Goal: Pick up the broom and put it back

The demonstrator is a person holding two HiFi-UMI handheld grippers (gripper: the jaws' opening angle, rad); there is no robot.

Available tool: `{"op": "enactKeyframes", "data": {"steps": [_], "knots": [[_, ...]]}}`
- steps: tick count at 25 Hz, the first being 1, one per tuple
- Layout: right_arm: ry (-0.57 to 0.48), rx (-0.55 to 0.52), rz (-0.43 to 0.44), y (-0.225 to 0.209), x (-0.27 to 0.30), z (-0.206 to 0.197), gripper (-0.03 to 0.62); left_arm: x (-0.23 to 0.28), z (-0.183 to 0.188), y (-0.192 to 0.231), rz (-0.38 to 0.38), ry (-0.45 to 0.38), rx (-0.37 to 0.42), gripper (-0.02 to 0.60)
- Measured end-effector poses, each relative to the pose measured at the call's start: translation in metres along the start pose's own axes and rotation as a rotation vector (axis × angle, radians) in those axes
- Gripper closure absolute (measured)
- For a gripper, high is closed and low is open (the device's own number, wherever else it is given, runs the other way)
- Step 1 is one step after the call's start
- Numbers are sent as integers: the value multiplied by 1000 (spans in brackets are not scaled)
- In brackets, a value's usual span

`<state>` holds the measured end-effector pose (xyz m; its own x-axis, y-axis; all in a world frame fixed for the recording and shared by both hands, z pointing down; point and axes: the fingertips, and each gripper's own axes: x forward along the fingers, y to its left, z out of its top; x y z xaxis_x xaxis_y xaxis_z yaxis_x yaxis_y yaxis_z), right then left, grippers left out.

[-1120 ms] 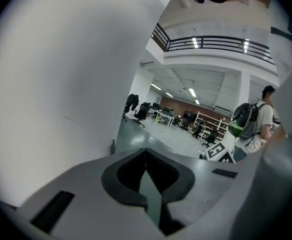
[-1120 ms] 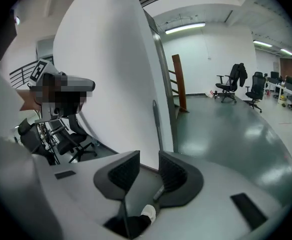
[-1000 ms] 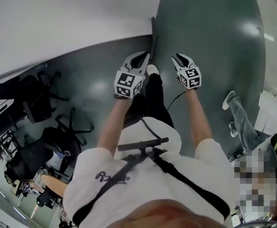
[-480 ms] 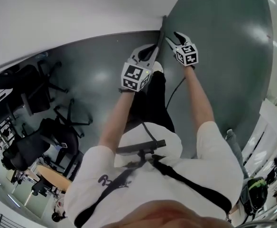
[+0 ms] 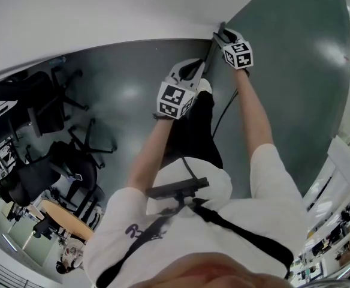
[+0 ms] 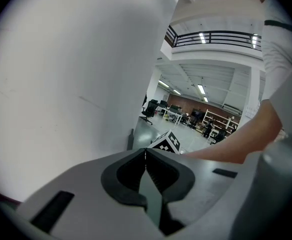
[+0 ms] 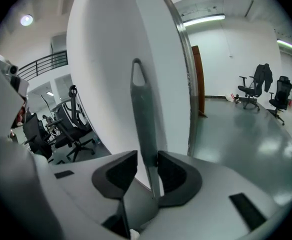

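The broom's grey handle (image 7: 145,124) stands upright against the white wall, its hanging hole at the top. My right gripper (image 7: 145,170) has it between the jaws; they have just been closing and the pads sit against both sides of it. In the head view the handle (image 5: 211,53) runs down from the wall's corner, with the right gripper (image 5: 223,36) at its upper end. My left gripper (image 5: 190,71) hangs lower and to the left of the handle. Its pads (image 6: 146,156) meet with nothing between them. The broom's head is hidden.
The white wall (image 5: 103,11) ends in a metal corner strip (image 7: 188,84), with a brown door (image 7: 197,79) beyond. Black office chairs (image 5: 55,119) stand at the left on the grey floor, and others (image 7: 258,91) far off. My own leg and shoe (image 5: 206,86) are below the grippers.
The right gripper has travelled up and left in the head view to the wall corner and now has the broom handle between its jaws. The left gripper has barely shifted.
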<state>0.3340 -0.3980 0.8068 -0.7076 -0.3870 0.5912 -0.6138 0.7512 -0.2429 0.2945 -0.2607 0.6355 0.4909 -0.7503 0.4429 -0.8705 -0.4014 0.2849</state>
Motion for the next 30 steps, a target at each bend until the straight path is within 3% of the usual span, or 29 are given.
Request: {"op": "enactKeyframes", "data": {"steps": [1, 16, 25, 30], "knots": [[7, -3, -12, 2, -2, 0, 483, -4, 0, 1, 4, -2, -4, 568], [109, -58, -102, 61, -57, -15, 490, -63, 14, 21, 73, -97, -66, 568], [-101, 17, -224, 130, -147, 77, 490, -143, 51, 35, 175, -225, -131, 568], [-240, 4, -284, 168, -203, 137, 494, -197, 91, 38, 242, -297, -88, 569]]}}
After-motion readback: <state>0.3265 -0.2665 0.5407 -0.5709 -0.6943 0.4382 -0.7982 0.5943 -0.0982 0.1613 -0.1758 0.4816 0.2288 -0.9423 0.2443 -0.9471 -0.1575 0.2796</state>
